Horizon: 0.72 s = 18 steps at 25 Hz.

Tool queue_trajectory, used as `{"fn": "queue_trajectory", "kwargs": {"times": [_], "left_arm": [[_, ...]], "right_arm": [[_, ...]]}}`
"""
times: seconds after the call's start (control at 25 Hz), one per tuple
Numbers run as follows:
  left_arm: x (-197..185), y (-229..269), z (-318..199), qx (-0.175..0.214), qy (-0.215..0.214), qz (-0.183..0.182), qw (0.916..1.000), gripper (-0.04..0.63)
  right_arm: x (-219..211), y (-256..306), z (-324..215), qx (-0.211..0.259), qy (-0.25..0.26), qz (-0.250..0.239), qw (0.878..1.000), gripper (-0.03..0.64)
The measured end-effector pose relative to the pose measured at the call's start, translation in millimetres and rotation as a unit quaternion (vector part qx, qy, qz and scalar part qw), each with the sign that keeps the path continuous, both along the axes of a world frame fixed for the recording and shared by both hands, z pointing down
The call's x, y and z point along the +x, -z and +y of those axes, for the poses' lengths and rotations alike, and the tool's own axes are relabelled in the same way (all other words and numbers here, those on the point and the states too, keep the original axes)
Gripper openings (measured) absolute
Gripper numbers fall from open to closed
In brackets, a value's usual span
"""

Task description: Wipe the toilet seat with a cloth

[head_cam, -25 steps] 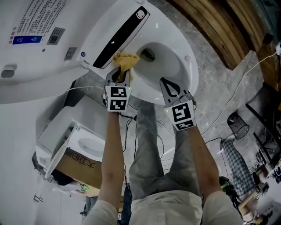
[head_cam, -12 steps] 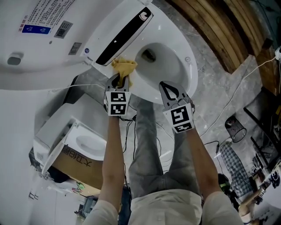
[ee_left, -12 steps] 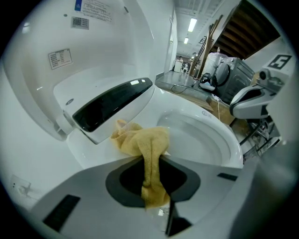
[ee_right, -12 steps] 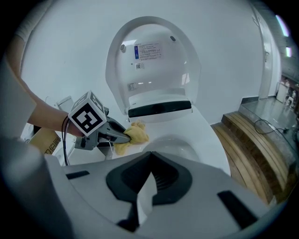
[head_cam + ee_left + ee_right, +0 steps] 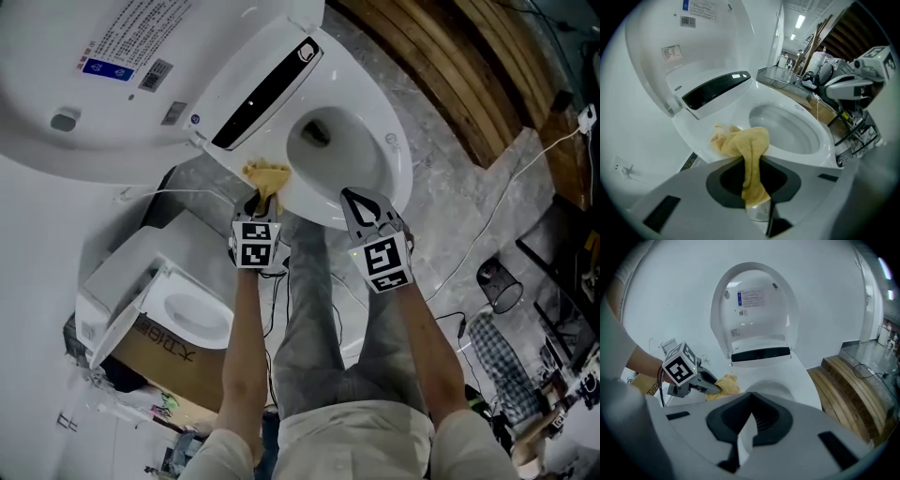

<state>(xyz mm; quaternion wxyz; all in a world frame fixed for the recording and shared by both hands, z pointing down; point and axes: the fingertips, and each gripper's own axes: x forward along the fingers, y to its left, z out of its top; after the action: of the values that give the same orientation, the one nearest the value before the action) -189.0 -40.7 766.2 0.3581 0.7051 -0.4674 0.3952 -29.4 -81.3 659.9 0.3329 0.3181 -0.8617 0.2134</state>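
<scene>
yellow cloth (image 5: 742, 143) pinched in left gripper (image 5: 265, 200) rests on toilet seat (image 5: 740, 105).

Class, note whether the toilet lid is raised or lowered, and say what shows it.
Raised. The lid stands upright behind the bowl, its labelled underside facing forward, leaving the bowl uncovered.

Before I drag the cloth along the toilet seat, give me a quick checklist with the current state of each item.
1. Grip on the cloth: ok, the left gripper has its jaws shut on it.
2. Cloth touching the toilet seat: ok, it lies bunched on the seat's left rim.
3. Lid raised: ok.
4. Right gripper apart from the cloth: ok, it is shut, empty, and over the seat's front.
5. How firmly the cloth presses down: cannot tell.
</scene>
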Motion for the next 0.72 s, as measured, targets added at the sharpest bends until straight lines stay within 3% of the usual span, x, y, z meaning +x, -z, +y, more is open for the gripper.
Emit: {"fn": "queue_trajectory", "kwargs": {"times": [0.2, 0.36, 0.72], "left_arm": [[16, 3, 33, -0.024, 0.012, 0.018, 0.9995, 0.083], [33, 20, 42, -0.022, 0.026, 0.042, 0.9985, 0.083], [54, 111, 16, 0.049, 0.019, 0.061, 0.9967, 0.083]], "right_arm": [[11, 11, 8, -0.002, -0.007, 0.001, 1.0, 0.008], [18, 17, 19, -0.008, -0.01, 0.003, 1.0, 0.008], [30, 89, 23, 0.02, -0.022, -0.009, 1.0, 0.008]]}}
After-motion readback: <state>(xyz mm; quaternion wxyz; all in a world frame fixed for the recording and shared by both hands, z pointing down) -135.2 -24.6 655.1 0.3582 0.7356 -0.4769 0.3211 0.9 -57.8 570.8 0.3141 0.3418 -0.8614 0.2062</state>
